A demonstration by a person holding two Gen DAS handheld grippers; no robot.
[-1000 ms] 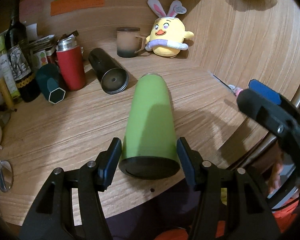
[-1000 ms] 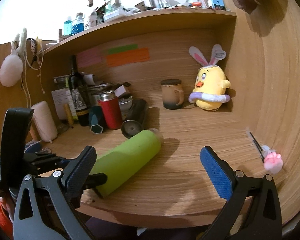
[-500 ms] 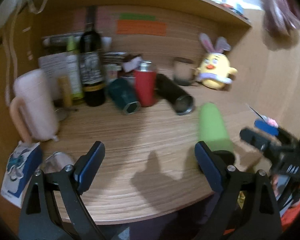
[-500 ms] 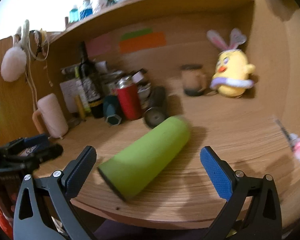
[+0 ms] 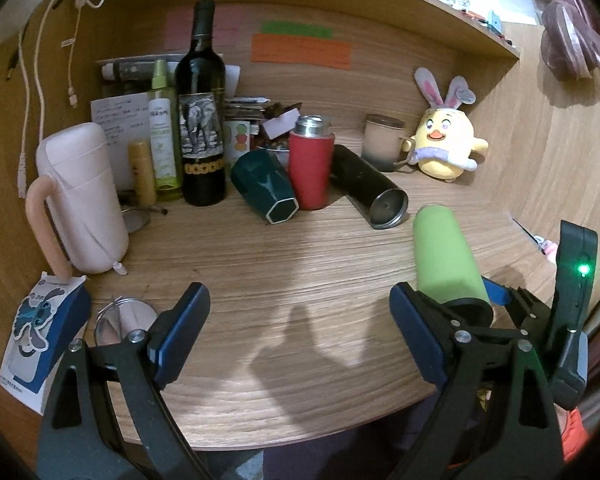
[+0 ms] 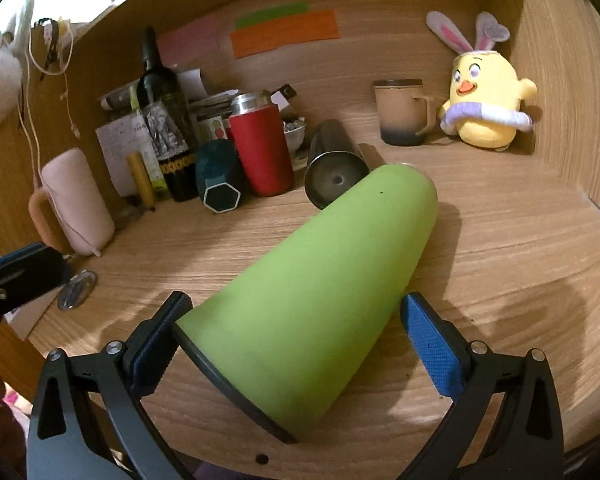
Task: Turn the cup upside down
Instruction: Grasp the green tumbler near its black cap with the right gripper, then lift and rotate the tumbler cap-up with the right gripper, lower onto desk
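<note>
The left gripper (image 5: 296,322) hovered over bare desk (image 5: 260,264) with its jaws wide apart and nothing between them. It played no part in any grasp.

The green cup (image 6: 320,280) lay on its side near the front edge of the desk, dark base toward the camera and the far end pointing at the back wall. The right gripper (image 6: 296,328) straddled the base end with its jaws apart: the left pad touched or nearly touched the base rim, while the right pad stood clear of the cup wall.

Likely faults from this position:

- Roll-off. The cup was round and tapered, so a one-sided push from the left pad could roll it in an arc — possibly over the front edge, which was close.
- Slip. The taper narrows toward the base (judged from the right wrist view), so closing jaws could squeeze the cup forward out of the grip.
- Collision. Swinging the cup upright could drive its far end into the black flask (image 6: 334,168), which lay just beside that end.

Further left of the flask stood a red flask (image 6: 262,148), a tipped teal cup (image 6: 218,184) and a wine bottle (image 6: 160,120). A mug (image 6: 400,112) and a yellow plush chick (image 6: 486,100) stood well apart at the right rear — clear of the work.
</note>
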